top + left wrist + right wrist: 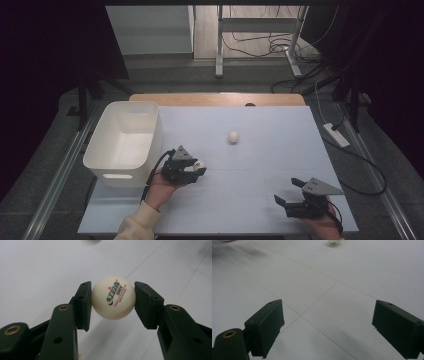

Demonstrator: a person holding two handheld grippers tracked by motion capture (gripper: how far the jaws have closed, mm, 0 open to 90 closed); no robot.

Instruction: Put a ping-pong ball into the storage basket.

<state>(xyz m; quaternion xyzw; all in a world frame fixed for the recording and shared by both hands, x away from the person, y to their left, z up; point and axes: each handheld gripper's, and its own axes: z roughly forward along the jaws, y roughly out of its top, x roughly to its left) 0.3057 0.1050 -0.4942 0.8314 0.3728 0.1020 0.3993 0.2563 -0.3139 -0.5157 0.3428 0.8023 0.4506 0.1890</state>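
Ball [113, 297] sides hidden by left hand-held gripper [112, 305] pads.

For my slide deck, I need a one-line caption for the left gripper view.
Left tongs clamp a printed table-tennis ball above the white table.

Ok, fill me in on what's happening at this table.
A person works two handheld grippers. The left gripper is shut on a white ping-pong ball, just beside the white bin. The right gripper rests open and empty near the table's front right. A second ball lies loose mid-table.
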